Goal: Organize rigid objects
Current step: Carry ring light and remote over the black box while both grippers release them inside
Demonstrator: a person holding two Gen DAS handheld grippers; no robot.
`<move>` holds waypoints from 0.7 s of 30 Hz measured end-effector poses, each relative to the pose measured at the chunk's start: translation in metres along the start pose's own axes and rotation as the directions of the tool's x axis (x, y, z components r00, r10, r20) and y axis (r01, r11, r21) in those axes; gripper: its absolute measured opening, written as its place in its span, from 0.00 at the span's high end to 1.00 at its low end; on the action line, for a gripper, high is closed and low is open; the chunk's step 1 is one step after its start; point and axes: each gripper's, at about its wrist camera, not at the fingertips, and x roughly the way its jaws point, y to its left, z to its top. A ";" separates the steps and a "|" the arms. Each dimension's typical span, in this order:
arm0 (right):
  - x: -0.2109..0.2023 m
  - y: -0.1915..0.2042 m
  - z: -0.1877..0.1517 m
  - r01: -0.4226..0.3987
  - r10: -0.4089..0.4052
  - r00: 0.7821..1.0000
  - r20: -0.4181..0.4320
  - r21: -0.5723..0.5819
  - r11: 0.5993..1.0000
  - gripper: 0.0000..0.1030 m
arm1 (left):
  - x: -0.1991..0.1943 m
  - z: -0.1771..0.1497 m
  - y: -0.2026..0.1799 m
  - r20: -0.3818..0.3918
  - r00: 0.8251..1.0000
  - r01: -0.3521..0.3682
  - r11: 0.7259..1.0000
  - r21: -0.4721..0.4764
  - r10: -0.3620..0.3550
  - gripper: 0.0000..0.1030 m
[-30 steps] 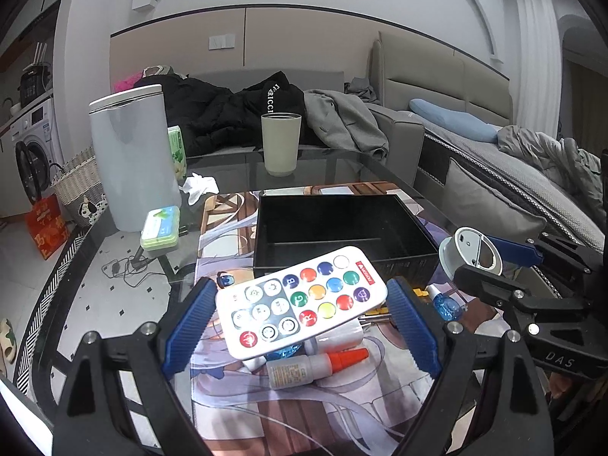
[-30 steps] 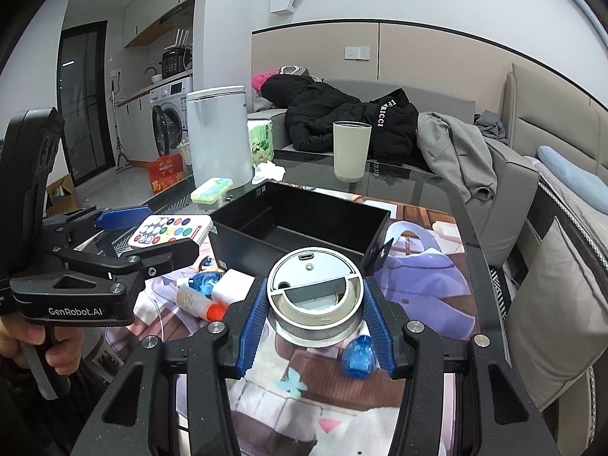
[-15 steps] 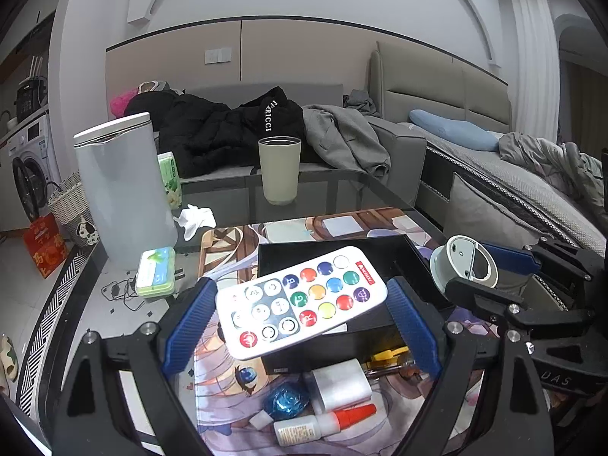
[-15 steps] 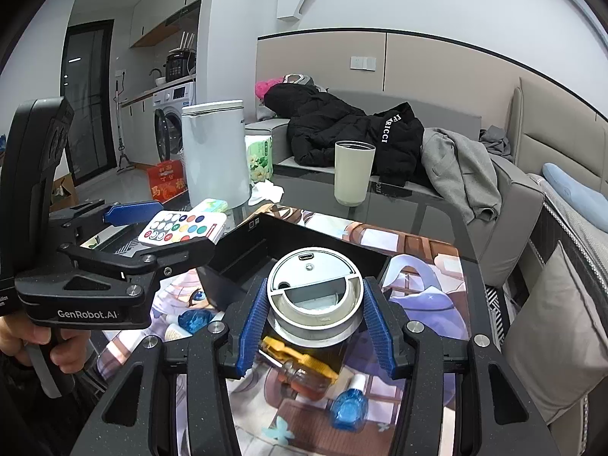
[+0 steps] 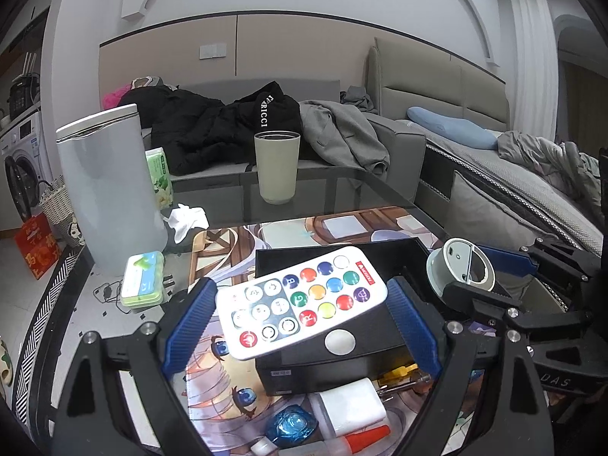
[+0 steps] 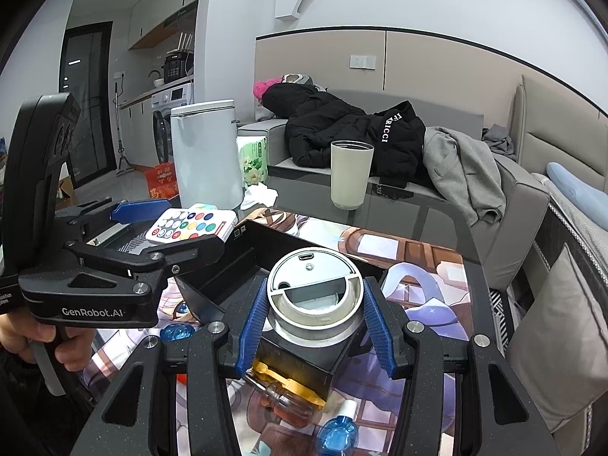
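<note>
1. The left claw [image 5: 300,317] is gripping a white remote control [image 5: 302,300] with coloured round buttons, its blue pads [image 5: 188,323] pressing on the remote's two short ends.
2. The remote is hanging tilted above the near wall of a black box [image 5: 342,357] that is sitting on the picture mat [image 5: 212,243] covering the glass desk [image 5: 334,190].
3. The right claw [image 6: 315,315] is clamping a round grey-white disc [image 6: 313,287] with a small port near its rim, its fingers [image 6: 376,326] closing on the disc's sides.
4. The disc is hovering over the near corner of the black box [image 6: 266,250], seen from the right wrist.
5. On the mat just in front of the box, a white adapter block [image 5: 351,402], a blue glass piece [image 5: 290,423], a red-capped glue tube [image 5: 361,439] and a yellow-handled tool [image 5: 399,374] are lying close together.
6. A small blue bottle [image 6: 338,435] and a clear amber-capped bottle [image 6: 288,393] are lying under the right claw.
7. Further back, a beige cup [image 5: 276,167], a pale blue bin [image 5: 110,186] and a green case [image 5: 142,279] are standing apart on the desk.
</note>
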 end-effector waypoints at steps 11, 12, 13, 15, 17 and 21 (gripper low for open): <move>0.022 0.003 -0.001 -0.003 0.002 0.999 -0.032 -0.020 1.000 0.51 | 0.015 -0.002 0.004 -0.010 1.000 0.017 1.000 -0.001 -0.017 0.13; 0.022 0.002 -0.001 -0.004 0.003 0.999 -0.033 -0.019 1.000 0.51 | 0.017 -0.003 0.003 -0.018 1.000 0.018 1.000 0.002 -0.018 0.13; 0.025 0.002 0.000 -0.007 0.007 0.999 -0.036 -0.017 1.000 0.51 | 0.020 -0.003 0.003 -0.026 0.999 0.019 1.000 0.002 -0.019 0.13; 0.028 0.002 0.000 -0.009 0.008 0.999 -0.040 -0.023 1.000 0.51 | 0.025 -0.004 0.003 -0.034 0.999 0.020 1.000 0.001 -0.020 0.13; 0.030 0.003 0.001 -0.010 0.009 0.999 -0.042 -0.030 0.999 0.51 | 0.028 -0.005 0.003 -0.039 0.999 0.020 1.000 0.003 -0.020 0.13; 0.037 0.001 0.001 -0.012 0.010 0.999 -0.051 -0.032 0.999 0.51 | 0.031 -0.005 0.002 -0.037 0.999 0.024 1.000 0.010 -0.024 0.13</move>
